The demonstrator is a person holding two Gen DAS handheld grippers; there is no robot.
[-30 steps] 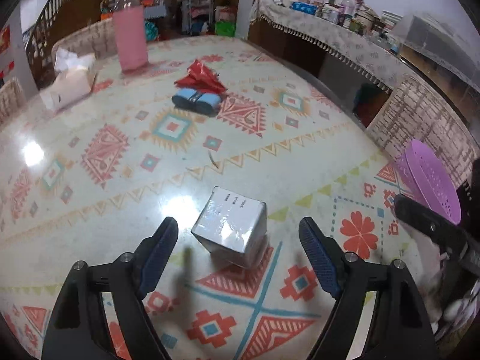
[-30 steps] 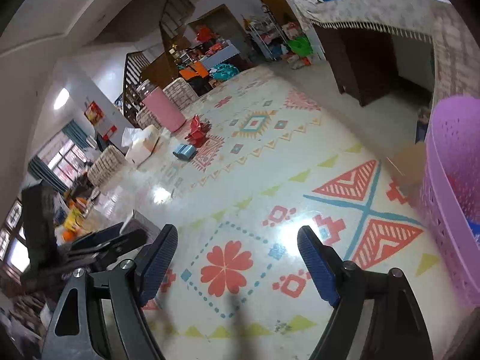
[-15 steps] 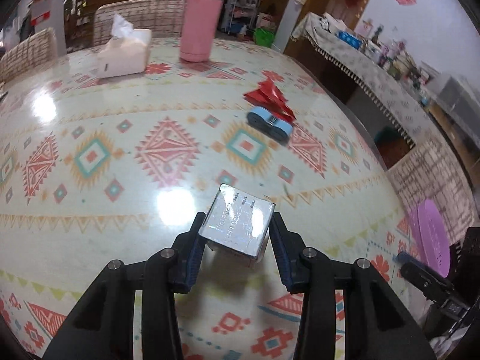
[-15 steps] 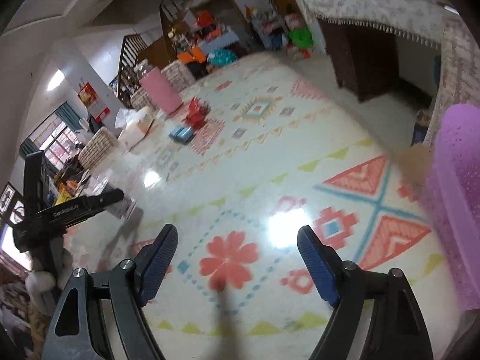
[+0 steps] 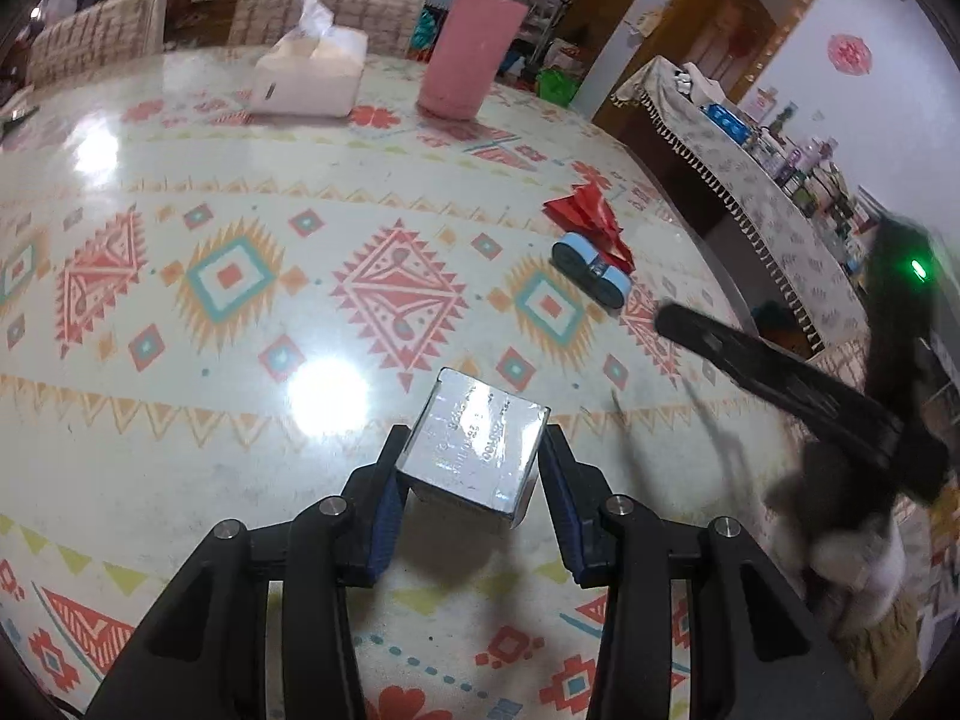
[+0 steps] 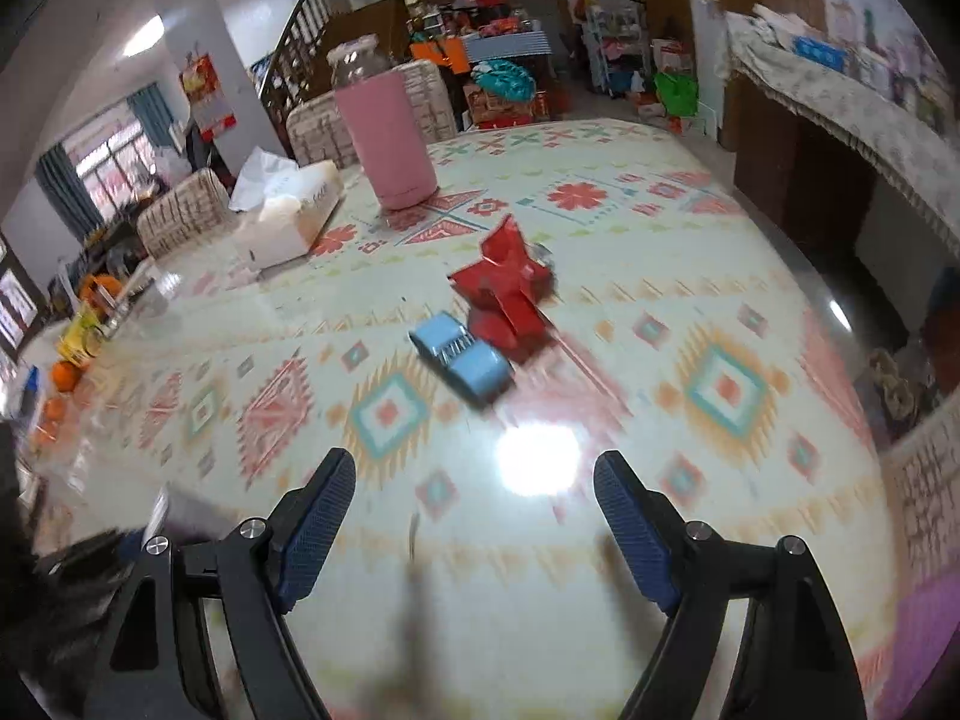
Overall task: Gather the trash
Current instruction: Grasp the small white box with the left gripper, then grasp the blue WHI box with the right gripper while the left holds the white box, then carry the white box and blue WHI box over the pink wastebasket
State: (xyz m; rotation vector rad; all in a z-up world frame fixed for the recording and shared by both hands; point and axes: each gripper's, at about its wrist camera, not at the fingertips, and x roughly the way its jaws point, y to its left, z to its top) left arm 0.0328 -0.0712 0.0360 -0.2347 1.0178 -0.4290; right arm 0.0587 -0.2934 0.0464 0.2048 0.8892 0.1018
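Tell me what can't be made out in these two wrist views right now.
- Left wrist view: the print on the silver box in the left gripper is too small and glary to read.
- Left wrist view: the right gripper is motion-blurred.
- Right wrist view: the blue packet and red wrapper are blurred.

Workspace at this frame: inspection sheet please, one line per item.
Surface: table under a glossy patterned cover, lamp glare on it.
Job's things: silver box between the left gripper's pads; red wrapper touching the blue packet.
Clutter: tissue box, pink bottle.
Grippers: left gripper shut on the box; right gripper open, nothing between the pads, aimed at the wrapper and packet.
Cables: nothing seen.
Surroundings: chairs, cluttered sideboard, stairs.
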